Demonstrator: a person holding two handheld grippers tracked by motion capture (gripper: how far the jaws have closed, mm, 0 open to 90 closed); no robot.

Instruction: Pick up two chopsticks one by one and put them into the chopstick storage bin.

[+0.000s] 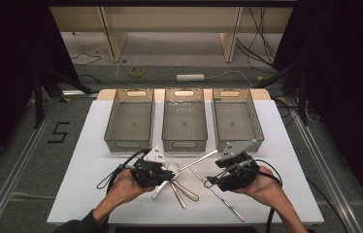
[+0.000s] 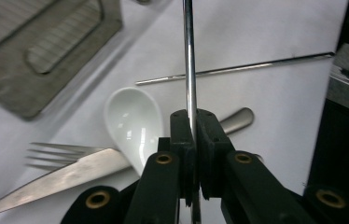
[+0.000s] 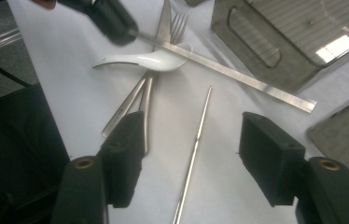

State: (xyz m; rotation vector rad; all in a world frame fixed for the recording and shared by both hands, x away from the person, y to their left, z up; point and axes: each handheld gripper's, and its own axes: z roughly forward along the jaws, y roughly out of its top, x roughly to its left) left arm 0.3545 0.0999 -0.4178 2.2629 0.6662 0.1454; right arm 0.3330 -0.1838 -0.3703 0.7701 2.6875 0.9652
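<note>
Clamping one end of a long flat metal rod, the left gripper holds it above the surface, its far end near the right basket. The right gripper stands wide, empty. Held so near its end, the rod could pivot and slip, striking the spoon.

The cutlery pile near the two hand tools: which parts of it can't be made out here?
- Knife: handle end cut off by the left gripper view's bottom edge.
- Fork: tines blurred; handle hidden under the knife.
- Metal chopstick in the left gripper: far end cut off by the top edge.
- White spoon: half hidden in the high view by the left gripper.
</note>
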